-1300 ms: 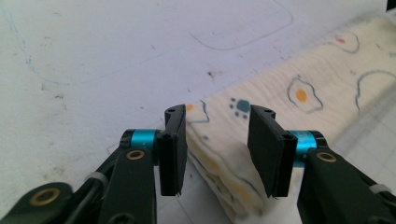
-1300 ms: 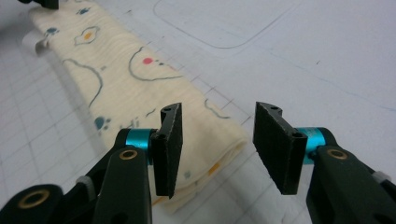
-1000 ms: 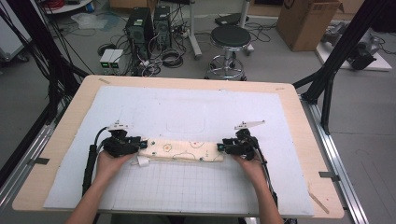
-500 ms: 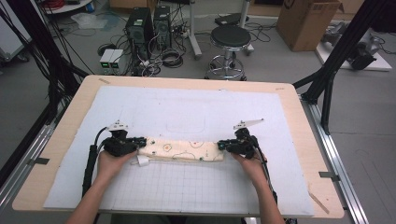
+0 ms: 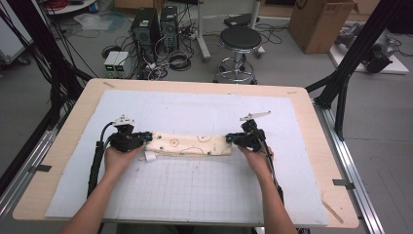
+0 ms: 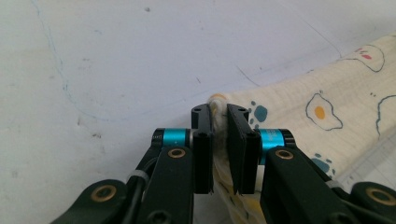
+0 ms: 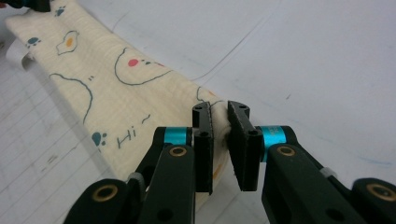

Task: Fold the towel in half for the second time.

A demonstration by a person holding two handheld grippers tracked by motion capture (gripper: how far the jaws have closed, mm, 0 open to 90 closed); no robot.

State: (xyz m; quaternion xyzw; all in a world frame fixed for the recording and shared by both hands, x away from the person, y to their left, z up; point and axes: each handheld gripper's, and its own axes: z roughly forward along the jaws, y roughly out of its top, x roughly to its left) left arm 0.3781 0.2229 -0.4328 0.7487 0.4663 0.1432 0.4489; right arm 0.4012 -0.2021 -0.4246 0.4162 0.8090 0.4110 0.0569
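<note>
Cream cloth (image 5: 191,145) printed with fried eggs, paw marks and line drawings, folded into a long narrow band, stretched across the white gridded mat (image 5: 195,195) on the bench (image 5: 311,141), nearer the person's side than the middle. Left tool (image 5: 144,138) clamped on the band's left end, jaws nearly together with bunched fabric pinched between them, seen close in the left gripper view (image 6: 219,116), cloth (image 6: 317,116) running off to the right there. Right tool (image 5: 231,139) clamped on the opposite end, jaws likewise narrowed onto a fold of fabric, seen close in the right gripper view (image 7: 219,116), with the cloth (image 7: 116,93) running away up and to the left over the mat. Band held roughly level between both tools, lying low on or just over the mat; cannot tell which. Small white tag (image 5: 149,156) poking out under the band near the left end.
</note>
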